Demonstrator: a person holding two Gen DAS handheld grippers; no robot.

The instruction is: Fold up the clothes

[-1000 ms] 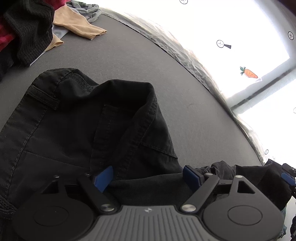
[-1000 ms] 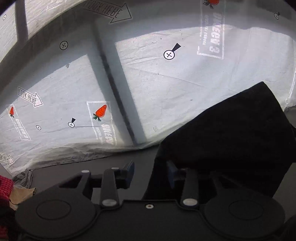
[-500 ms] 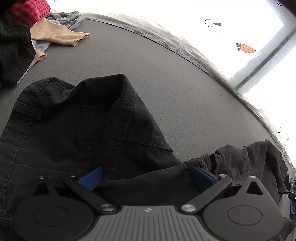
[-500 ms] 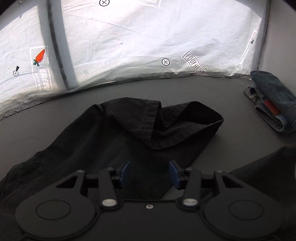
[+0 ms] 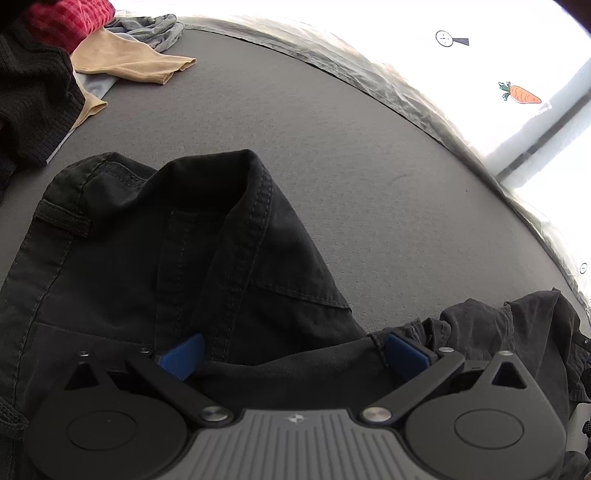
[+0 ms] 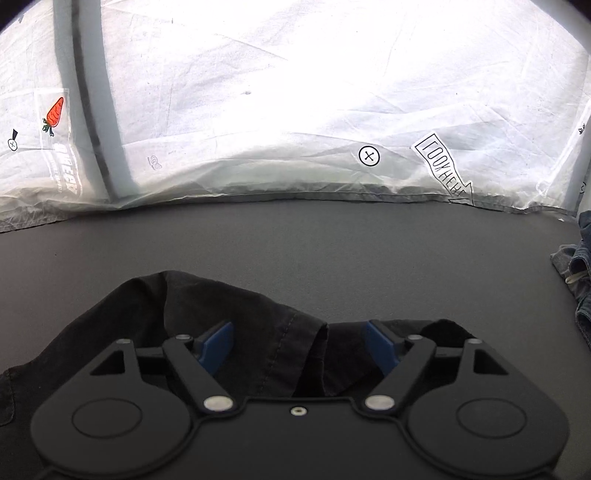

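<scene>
A black garment (image 5: 177, 254) with stitched seams and a belt loop lies rumpled on the grey surface (image 5: 332, 155). My left gripper (image 5: 295, 356) hovers low over it with its jaws wide open; cloth lies between the blue pads (image 5: 183, 356) but they do not press it. In the right wrist view a folded edge of the same black garment (image 6: 229, 302) lies under my right gripper (image 6: 301, 347). Its jaws are opening, with a fold of cloth between the blue pads (image 6: 218, 345), untouched by them.
A pile of clothes sits at the far left: a tan piece (image 5: 125, 59), a grey one (image 5: 155, 29), a red checked one (image 5: 66, 18) and a black knit (image 5: 33, 96). Blue jeans (image 6: 576, 269) lie at the right. A white sheet wall (image 6: 295, 92) borders the surface.
The left jaws spread wider and let the cloth settle. The right gripper swung down from the hanging cloth to the surface, laid the garment edge flat, and its jaws widened.
</scene>
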